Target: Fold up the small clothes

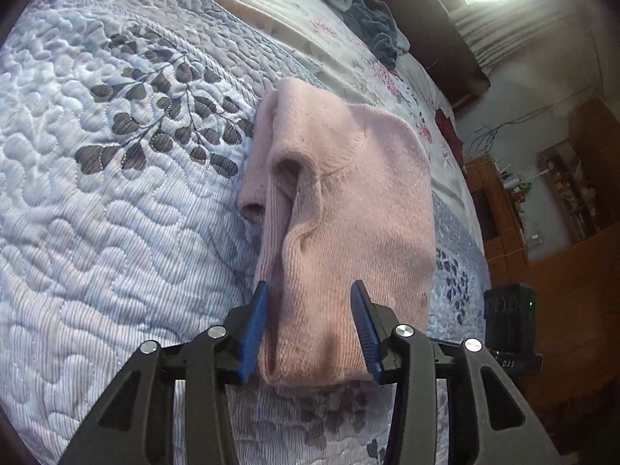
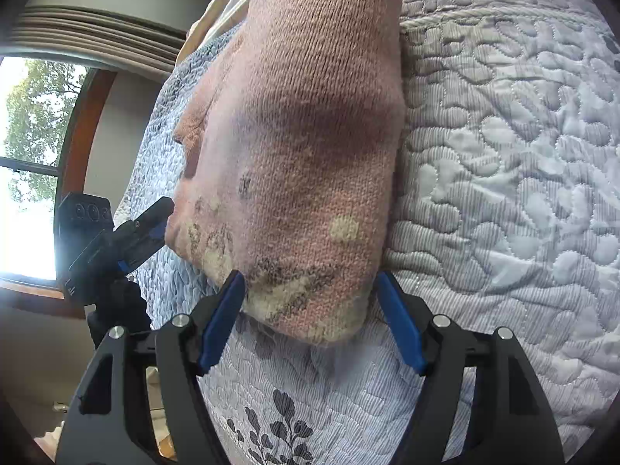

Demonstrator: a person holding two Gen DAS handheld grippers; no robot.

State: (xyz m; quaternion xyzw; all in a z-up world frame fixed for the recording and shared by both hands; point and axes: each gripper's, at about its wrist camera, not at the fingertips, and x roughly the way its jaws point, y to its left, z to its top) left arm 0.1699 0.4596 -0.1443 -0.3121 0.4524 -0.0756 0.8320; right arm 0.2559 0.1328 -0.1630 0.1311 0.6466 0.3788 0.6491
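Note:
A pink knitted sweater [image 1: 348, 193] lies folded on a blue-white quilted bedspread [image 1: 116, 213]. In the left wrist view its near end sits between the blue fingers of my left gripper [image 1: 310, 285], which stands open and straddles it. In the right wrist view the sweater [image 2: 302, 135] shows a cream and dark pattern on the end nearest me. That end lies between the spread fingers of my right gripper [image 2: 310, 275], also open. The left gripper [image 2: 153, 221] shows there at the sweater's left edge. Part of the right gripper's black body [image 1: 509, 314] shows at the bed's right side.
A crumpled dark grey-blue garment [image 1: 364, 15] lies at the far end of the bed on a floral sheet [image 1: 391, 77]. A wooden headboard [image 1: 445, 31] and wooden cabinets [image 1: 500, 213] stand beyond the bed's right edge. A window [image 2: 27, 162] is at left.

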